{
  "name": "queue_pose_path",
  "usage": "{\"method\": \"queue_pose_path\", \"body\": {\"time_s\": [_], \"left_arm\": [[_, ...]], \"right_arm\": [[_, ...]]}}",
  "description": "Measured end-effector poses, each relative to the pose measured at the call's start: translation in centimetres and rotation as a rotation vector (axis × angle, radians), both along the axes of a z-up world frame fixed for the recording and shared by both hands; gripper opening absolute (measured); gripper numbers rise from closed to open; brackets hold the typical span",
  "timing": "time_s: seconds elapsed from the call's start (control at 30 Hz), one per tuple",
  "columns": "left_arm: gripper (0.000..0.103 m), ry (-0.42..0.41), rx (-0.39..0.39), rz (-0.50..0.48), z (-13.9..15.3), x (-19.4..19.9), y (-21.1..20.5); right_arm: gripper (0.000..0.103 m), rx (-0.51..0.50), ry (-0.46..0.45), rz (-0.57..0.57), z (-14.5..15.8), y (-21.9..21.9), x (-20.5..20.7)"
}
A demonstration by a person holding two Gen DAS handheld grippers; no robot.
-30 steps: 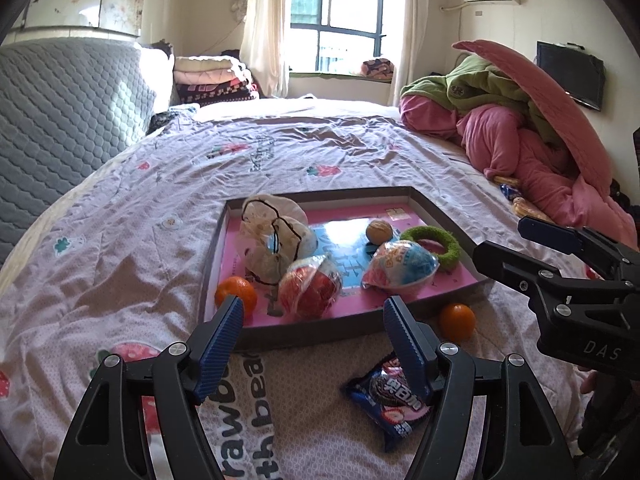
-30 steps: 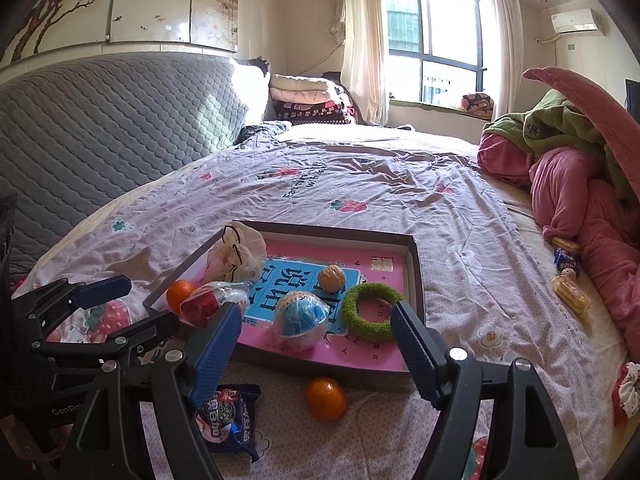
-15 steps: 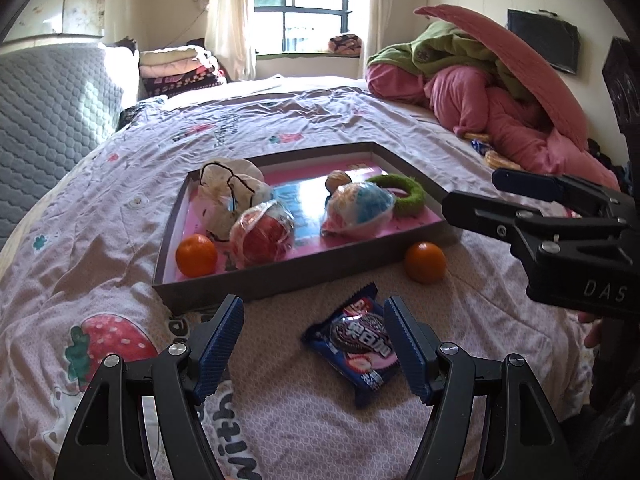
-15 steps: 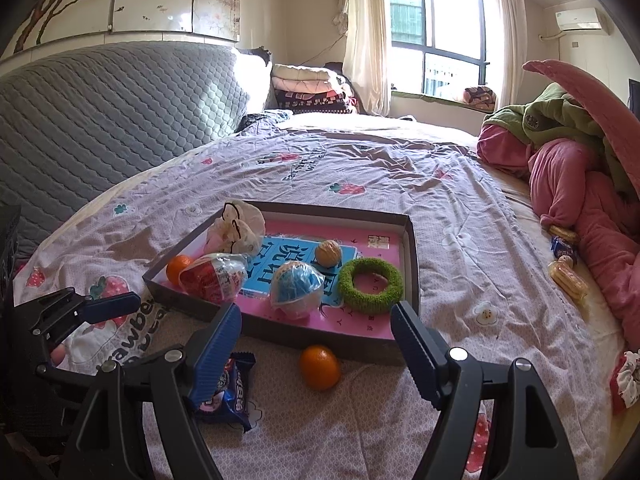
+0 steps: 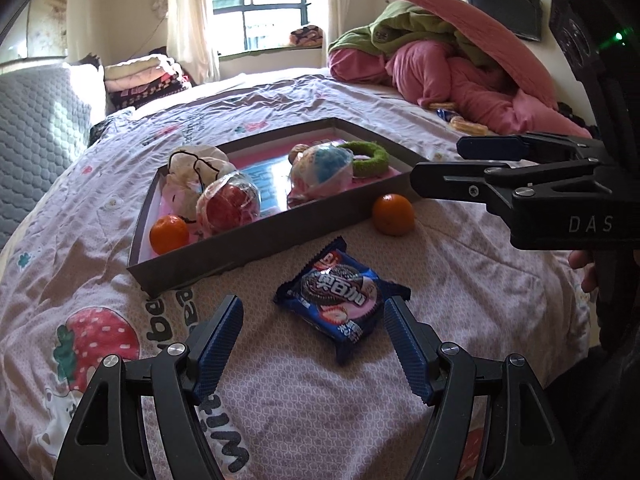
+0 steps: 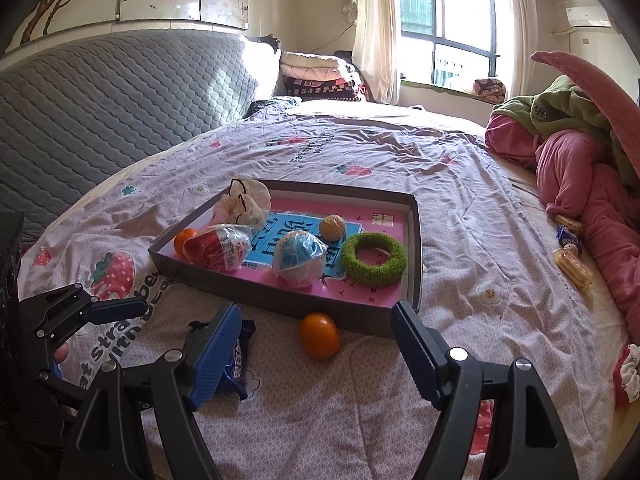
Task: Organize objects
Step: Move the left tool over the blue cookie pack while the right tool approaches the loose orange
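Just bare quilt (image 5: 460,272) between cookie packet (image 5: 340,300) and tray edge (image 5: 256,240).

We hold our left gripper (image 5: 312,316) angled downward, its blue-padded jaws spread wide and empty. Our right gripper (image 6: 316,326) tilts down likewise, jaws wide and empty; from the left view it sits at three o'clock.
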State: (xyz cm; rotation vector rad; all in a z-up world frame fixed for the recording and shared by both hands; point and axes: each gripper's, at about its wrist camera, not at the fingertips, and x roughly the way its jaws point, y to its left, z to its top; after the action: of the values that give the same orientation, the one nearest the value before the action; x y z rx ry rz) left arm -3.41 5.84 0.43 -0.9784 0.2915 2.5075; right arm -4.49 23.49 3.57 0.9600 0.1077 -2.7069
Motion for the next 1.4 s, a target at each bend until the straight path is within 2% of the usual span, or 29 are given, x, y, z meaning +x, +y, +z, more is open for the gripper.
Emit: {"method": "queue_pose_path", "body": {"time_s": [0.5,0.77,1.2,1.4], "left_arm": [[0.075,-0.02,-0.039,-0.037,-1.7,0.1,0.0],[0.075,-0.028,-0.061,-0.028,-2.4,-0.9,0.6],[0.078,-0.066,-0.036,-0.022,-2.8,-3.5,1.4],[0.078,-0.084,-0.019,0.0,-3.0,-5.0,1.6]], "right_arm": [[0.077,0.059,-0.053,0.014,-2.2,-0.1,0.4],[0.077,0.049,-0.071,0.022,-2.5,-0.1,0.3],[0.077,0.049,-0.097,0.017,-3.2,-0.6,-0.6],[0.077,0.058,-0.122,-0.033,-3.8,-0.6,-1.8]]}}
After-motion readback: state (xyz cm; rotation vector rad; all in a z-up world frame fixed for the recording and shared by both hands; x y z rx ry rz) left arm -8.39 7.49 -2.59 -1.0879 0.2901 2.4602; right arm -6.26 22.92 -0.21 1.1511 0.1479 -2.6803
